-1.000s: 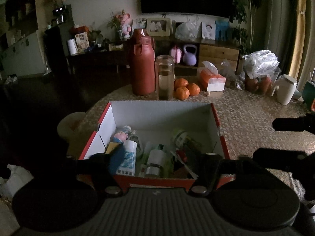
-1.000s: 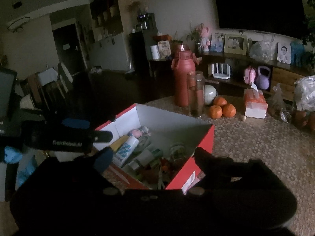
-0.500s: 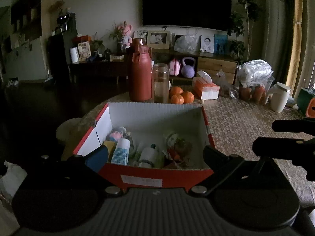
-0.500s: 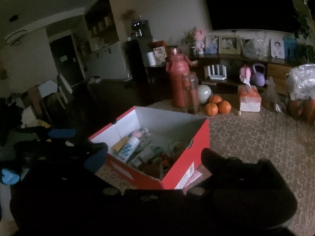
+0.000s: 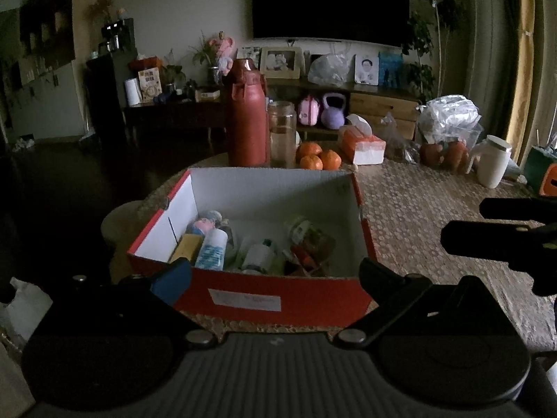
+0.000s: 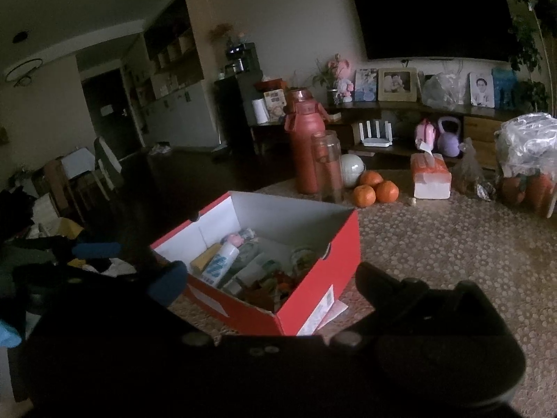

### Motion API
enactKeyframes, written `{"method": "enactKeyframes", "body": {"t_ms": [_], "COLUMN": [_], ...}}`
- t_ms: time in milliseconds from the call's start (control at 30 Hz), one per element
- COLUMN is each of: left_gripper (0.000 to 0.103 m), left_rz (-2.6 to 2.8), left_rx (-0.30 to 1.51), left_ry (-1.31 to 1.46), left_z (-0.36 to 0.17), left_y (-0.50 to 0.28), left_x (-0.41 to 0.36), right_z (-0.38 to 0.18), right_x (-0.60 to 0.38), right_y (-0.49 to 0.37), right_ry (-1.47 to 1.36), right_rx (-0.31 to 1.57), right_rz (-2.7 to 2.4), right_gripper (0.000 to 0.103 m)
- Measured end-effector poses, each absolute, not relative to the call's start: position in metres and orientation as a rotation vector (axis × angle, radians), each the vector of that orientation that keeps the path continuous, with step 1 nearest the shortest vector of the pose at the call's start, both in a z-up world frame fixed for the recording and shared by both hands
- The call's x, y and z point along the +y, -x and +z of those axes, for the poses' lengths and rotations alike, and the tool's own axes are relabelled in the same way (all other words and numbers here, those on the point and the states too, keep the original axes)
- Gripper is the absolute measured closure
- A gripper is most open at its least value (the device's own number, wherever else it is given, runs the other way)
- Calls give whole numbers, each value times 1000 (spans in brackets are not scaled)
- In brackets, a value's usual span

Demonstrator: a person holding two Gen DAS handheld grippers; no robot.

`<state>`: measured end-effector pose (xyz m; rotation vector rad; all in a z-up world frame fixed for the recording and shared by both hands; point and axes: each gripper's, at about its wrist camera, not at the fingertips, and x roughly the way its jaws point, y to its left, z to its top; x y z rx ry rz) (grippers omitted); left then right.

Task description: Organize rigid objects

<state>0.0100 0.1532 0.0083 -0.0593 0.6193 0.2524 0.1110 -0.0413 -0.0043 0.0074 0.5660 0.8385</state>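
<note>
Left gripper [image 5: 275, 275] spread wide, nothing between its fingers; we see both fingers just short of the near wall of the red box [image 5: 264, 296], one off each front corner, not touching it as far as we can tell. Right gripper [image 6: 269, 285] also wide and empty, sitting off the box's near right corner, which points at the lens in the right wrist view. The box stands open on the patterned table [image 5: 435, 209], white inside, a white label on its front wall. Inside the box, along the left wall: a white-and-blue tube [image 5: 212, 249], a yellow carton [image 5: 186, 245] beside it and a small pink doll figure [image 5: 203, 224] behind them. Mid-box a white bottle [image 5: 259, 254]; toward the right wall a clear jar [image 5: 299, 228] and some reddish bits too dark to name. Behind the box: tall red flask [image 5: 247, 122], glass jar [image 5: 282, 134] just right of it, then three oranges [image 5: 318, 158] and a tissue box [image 5: 362, 144]. Far right of the box a white jug [image 5: 492, 160]. In the left wrist view the right gripper's dark fingers [image 5: 501, 240] show well right of the box.
</note>
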Motion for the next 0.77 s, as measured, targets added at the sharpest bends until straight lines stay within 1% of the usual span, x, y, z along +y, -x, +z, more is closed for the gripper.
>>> {"method": "enactKeyframes", "body": {"t_ms": [567,767], "left_gripper": [0,0], "left_rz": [290,277], "left_rx": [529,537], "left_ry": [15,0], "left_z": [15,16], "left_y": [-4,-9], "left_x": [149,144], "right_z": [-6,-7], "right_x": [-43,-45], "right_y": [-112,-112], "right_ry": [-2,-6], "right_rx": [562,563], "right_rz": [839,837], "right_gripper": [0,0]}}
